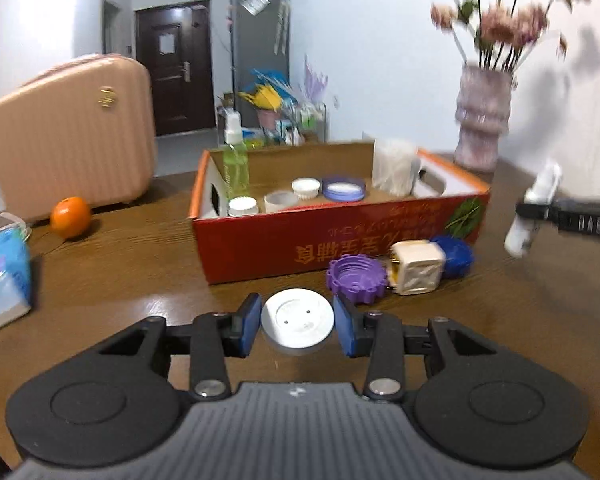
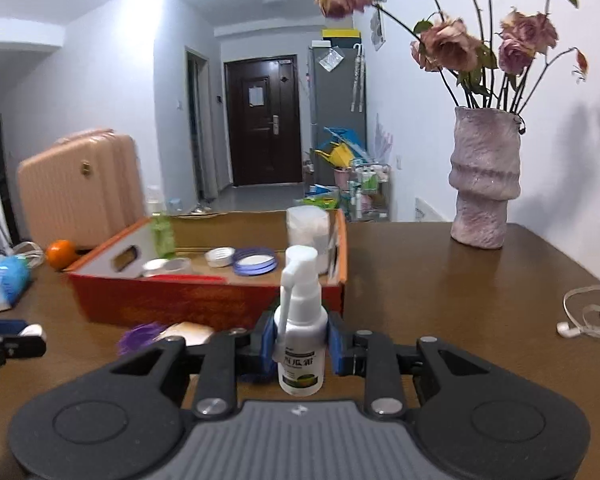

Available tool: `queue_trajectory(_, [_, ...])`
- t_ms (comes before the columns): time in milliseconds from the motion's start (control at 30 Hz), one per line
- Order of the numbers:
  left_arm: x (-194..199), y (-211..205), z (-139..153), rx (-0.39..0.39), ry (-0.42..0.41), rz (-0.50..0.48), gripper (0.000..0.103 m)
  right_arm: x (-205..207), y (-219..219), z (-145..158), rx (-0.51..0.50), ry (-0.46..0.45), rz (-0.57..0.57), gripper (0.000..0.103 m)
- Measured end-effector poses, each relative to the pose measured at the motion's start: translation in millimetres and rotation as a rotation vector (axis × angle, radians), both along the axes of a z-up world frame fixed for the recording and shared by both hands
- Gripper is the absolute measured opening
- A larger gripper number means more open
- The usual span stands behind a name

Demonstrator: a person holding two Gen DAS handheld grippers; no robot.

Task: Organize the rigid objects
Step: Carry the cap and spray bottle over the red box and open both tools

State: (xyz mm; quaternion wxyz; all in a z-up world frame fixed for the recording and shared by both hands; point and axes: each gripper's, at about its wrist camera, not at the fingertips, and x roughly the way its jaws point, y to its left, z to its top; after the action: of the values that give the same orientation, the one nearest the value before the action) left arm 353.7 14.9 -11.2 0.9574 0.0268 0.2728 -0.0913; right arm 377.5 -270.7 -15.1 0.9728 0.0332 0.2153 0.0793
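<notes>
My left gripper [image 1: 297,322] is shut on a round white lid [image 1: 298,316], held flat just above the wooden table in front of the red cardboard box [image 1: 340,236]. My right gripper [image 2: 301,340] is shut on a white spray bottle [image 2: 300,320], gripped around its body with the nozzle upward. In the left wrist view that spray bottle [image 1: 534,208] hangs tilted at the right, beside the box. A purple ribbed lid [image 1: 356,278], a cream cube-shaped plug [image 1: 418,268] and a blue cap [image 1: 454,254] lie against the box's front wall. Inside the box are a green spray bottle [image 1: 236,164] and several lids.
A mauve vase [image 2: 484,184] with dried roses stands at the table's back right. White earphones [image 2: 588,316] lie at the right edge. An orange [image 1: 71,216], a pink suitcase [image 1: 72,136] and a blue tissue pack [image 1: 4,272] occupy the left side.
</notes>
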Motion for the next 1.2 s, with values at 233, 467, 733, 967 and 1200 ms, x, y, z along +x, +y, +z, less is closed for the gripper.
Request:
queue_trajectory(233, [-65.7,-0.7,33.3,-0.045,-0.036,0.014,0.04,-79.5,2.6,12.5,0.056,-0.011,0.052,0.026])
queue_trajectory(467, [-107.6,-2.5,50.2,-0.089,-0.076,0.007,0.04,-120.0,10.7,31.6,0.037,-0.055,0.106,0.026])
queue_trajectory(733, [-52.9,9.9,66.6,-0.108,-0.057,0.016,0.04,-76.9,14.1,58.5,0.034,-0.103,0.131,0.026])
queue_trajectory(967, [68.0,26.7,74.0,-0.133,0.009,0.027,0.04,24.3,24.9,70.0,-0.046,-0.093,0.154,0.026])
queue_trajectory(1200, [185.2,20.5,29.3,-0.039,0.148,-0.02,0.04,144.8,21.8,39.8,-0.025,0.025,0.156,0.026])
